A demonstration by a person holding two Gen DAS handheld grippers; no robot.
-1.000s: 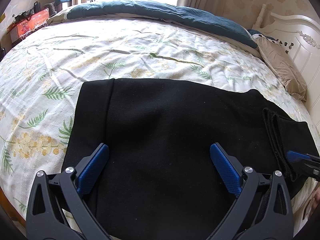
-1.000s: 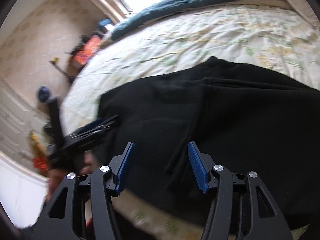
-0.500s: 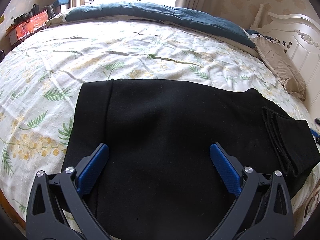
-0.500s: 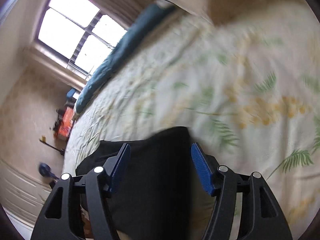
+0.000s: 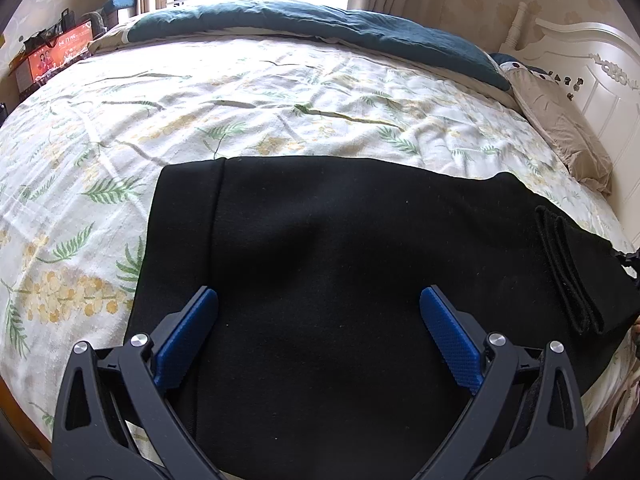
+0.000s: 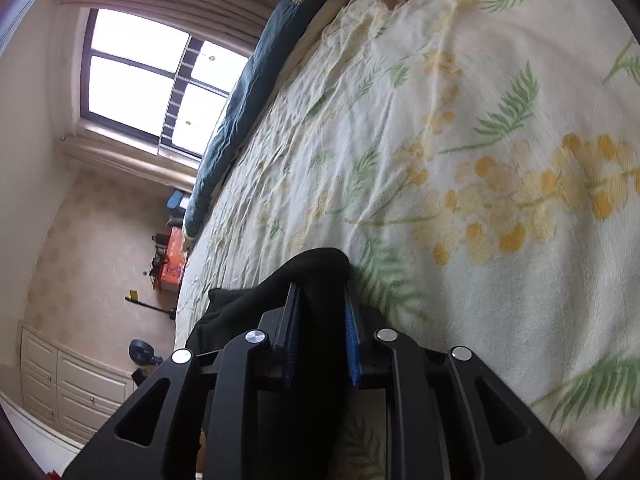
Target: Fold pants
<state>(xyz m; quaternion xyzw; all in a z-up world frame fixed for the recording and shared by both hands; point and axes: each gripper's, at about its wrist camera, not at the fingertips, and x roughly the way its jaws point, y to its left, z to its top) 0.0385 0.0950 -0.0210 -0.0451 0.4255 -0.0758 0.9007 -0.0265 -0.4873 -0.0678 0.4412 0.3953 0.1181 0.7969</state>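
Black pants [image 5: 340, 260] lie flat on the floral bed sheet [image 5: 240, 92], with a folded-over end [image 5: 568, 272] at the right. My left gripper [image 5: 319, 292] hovers over the near part of the pants, wide open, with nothing held between its blue pads [image 5: 188, 332]. In the right wrist view the camera is rolled sideways. My right gripper [image 6: 320, 286] is closing its jaws on a bunched edge of the pants [image 6: 316, 264], which fills the gap between the pads [image 6: 352, 336] at the sheet's surface [image 6: 480, 140].
A teal duvet [image 5: 320, 24] lies along the far side of the bed, with a beige pillow [image 5: 560, 128] and white headboard [image 5: 592, 64] at the right. A red box [image 5: 56, 56] stands at the far left. White drawers [image 6: 72, 392] stand against the wall beyond the bed.
My right gripper has swung along the pants to their end, rolled sideways and narrowed its jaws onto the black fabric. The left gripper and the pants body have stayed put.
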